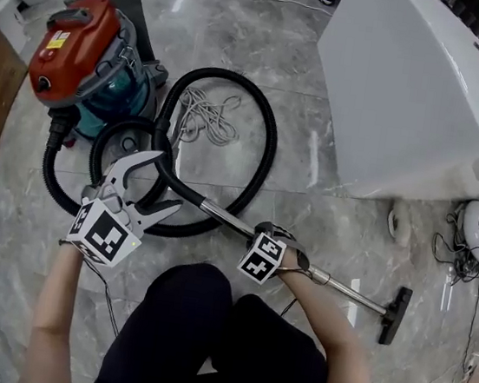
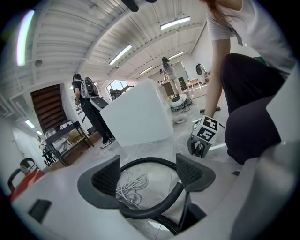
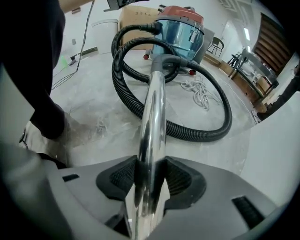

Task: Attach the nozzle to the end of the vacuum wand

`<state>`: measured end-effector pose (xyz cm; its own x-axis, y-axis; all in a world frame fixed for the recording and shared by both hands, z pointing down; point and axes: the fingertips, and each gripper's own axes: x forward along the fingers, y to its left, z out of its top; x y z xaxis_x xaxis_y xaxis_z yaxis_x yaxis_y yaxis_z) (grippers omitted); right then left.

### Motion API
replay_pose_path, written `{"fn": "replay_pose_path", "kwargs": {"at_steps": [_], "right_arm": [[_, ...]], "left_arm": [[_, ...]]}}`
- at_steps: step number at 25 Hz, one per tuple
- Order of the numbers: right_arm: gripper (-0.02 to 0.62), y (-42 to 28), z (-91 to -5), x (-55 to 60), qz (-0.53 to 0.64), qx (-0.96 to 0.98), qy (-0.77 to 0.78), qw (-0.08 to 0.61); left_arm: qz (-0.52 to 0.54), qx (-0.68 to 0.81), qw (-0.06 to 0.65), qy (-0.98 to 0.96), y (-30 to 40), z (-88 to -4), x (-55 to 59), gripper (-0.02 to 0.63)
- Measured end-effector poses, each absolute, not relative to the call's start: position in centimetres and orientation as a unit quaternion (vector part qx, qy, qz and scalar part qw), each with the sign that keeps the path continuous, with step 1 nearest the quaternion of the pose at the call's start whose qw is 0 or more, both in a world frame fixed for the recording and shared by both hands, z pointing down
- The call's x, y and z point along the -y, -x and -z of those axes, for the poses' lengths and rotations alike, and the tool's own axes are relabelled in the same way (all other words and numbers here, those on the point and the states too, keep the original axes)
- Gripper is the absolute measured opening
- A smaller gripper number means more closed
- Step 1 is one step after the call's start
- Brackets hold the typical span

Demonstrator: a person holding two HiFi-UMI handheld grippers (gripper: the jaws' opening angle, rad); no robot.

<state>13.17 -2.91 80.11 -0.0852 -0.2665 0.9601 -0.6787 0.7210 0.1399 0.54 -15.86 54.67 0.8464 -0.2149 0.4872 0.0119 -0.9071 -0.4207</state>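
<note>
You're clamping the right claw on the chrome vacuum wand partway along it, while the left claw is hanging open around the black curved handle tube without pinching it. The floor nozzle is lying on the marble floor right at the wand's far end, seemingly joined, though the seam is too small to judge. You're bracing for the seating step, I'd say: next comes closing the left claw and pushing the wand straight into the nozzle's neck.

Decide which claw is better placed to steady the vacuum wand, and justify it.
Right: the right claw is clamped on the chrome wand. The left claw stands open around the black bent tube, not gripping it.
</note>
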Motion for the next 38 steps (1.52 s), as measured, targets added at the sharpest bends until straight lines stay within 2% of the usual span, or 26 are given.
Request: {"fn": "replay_pose_path", "kwargs": {"at_steps": [8, 11, 13, 18, 24, 27, 29, 33, 38], "right_arm": [[0.188, -12.4, -82.5, 2.1, -0.145, 0.723, -0.299, 0.606], [0.26, -12.2, -82.5, 1.3, -0.162, 0.734, -0.284, 0.595], [0.278, -12.3, -81.6, 1.3, -0.189, 0.743, -0.298, 0.569], [0.276, -13.8, -74.0, 3.5, -0.202, 0.775, -0.376, 0.465], [0.253, -16.6, -56.8, 8.7, -0.124, 0.812, -0.521, 0.231], [0.135, -18.7, -48.1, 9.5, -0.061, 0.795, -0.588, 0.135], [0.069, -19.2, -44.0, 9.1, -0.035, 0.782, -0.614, 0.098], [0.02, -16.7, -40.0, 7.2, -0.035, 0.787, -0.613, 0.059], [0.017, -14.5, -39.9, 3.8, -0.106, 0.74, -0.659, -0.082]], "left_arm": [[0.277, -0.059, 0.197, 0.939, -0.4, -55.9, 16.2, 0.359], [0.274, -0.054, 0.195, 0.94, -1.2, -56.1, 16.1, 0.359], [0.27, -0.051, 0.195, 0.941, -1.7, -56.0, 16.0, 0.359], [0.247, -0.058, 0.17, 0.952, -2.9, -54.6, 16.3, 0.357], [0.176, -0.067, 0.122, 0.974, -6.5, -50.5, 15.7, 0.346], [0.129, -0.087, 0.102, 0.983, -8.5, -47.9, 15.1, 0.245], [0.102, -0.103, 0.088, 0.986, -9.2, -46.4, 14.6, 0.167], [0.077, -0.11, 0.062, 0.989, -9.4, -45.2, 12.5, 0.025], [0.068, -0.119, 0.014, 0.99, -8.6, -45.2, 9.2, 0.009]]}}
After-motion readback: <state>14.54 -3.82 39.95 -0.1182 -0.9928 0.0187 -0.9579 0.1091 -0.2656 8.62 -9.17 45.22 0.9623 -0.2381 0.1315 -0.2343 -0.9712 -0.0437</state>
